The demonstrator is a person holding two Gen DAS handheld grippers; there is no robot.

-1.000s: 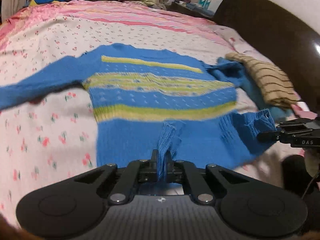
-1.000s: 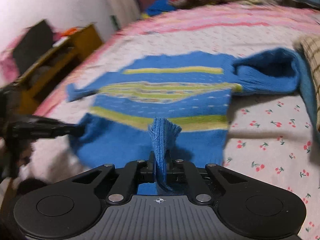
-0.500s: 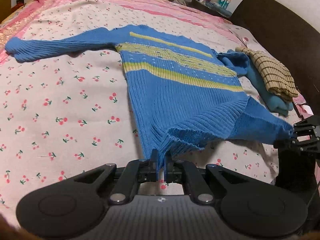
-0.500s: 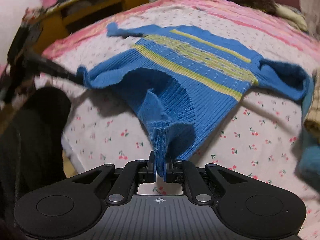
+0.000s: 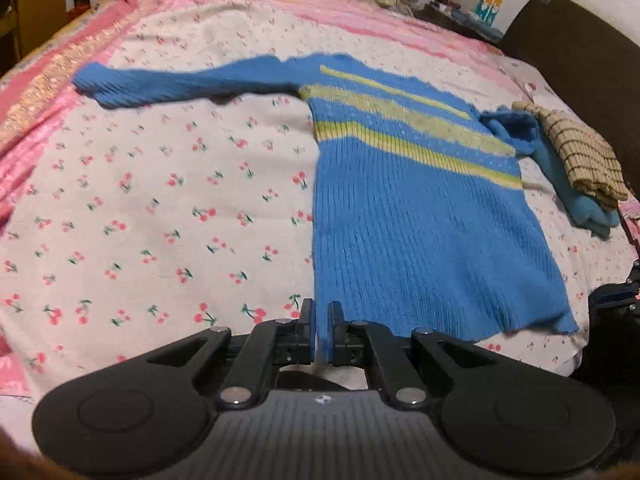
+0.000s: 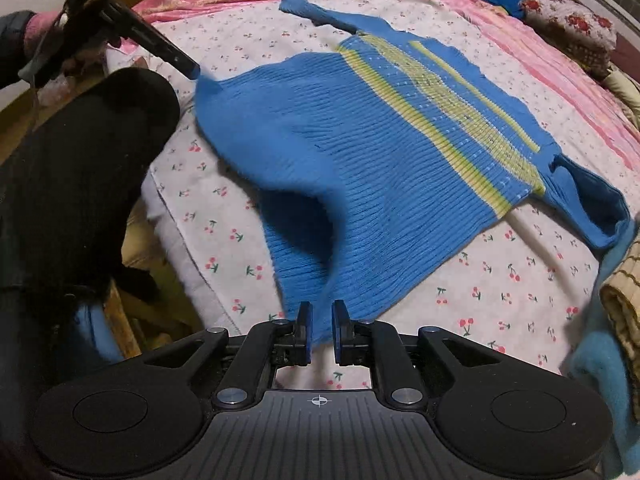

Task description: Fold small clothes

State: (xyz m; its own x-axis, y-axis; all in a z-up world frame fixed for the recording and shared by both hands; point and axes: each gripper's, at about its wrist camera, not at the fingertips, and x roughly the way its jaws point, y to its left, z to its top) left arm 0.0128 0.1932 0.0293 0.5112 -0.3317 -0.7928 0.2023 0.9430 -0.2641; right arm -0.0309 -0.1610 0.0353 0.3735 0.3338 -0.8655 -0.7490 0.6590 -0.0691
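Observation:
A blue knit sweater (image 5: 420, 216) with yellow-green stripes lies spread on the cherry-print bedsheet (image 5: 160, 208), one sleeve stretched far left. My left gripper (image 5: 320, 322) sits at the sweater's near left hem corner, jaws slightly apart with the hem edge between them. In the right wrist view the sweater (image 6: 380, 152) runs away from my right gripper (image 6: 320, 326), whose jaws stand slightly apart around the right hem corner. The left gripper also shows in the right wrist view (image 6: 192, 70), touching the other hem corner.
A folded pile of tan checked cloth (image 5: 576, 152) on light blue cloth (image 5: 580, 200) lies at the right, by the dark headboard (image 5: 580, 64). Pillows and clutter lie at the far end. The bed edge and my dark-clothed leg (image 6: 80, 180) are at the near left.
The sweater went from hanging lifted between both grippers to lying flat on the bed. Both grippers came down to the bed's near edge and their jaws parted a little at the hem.

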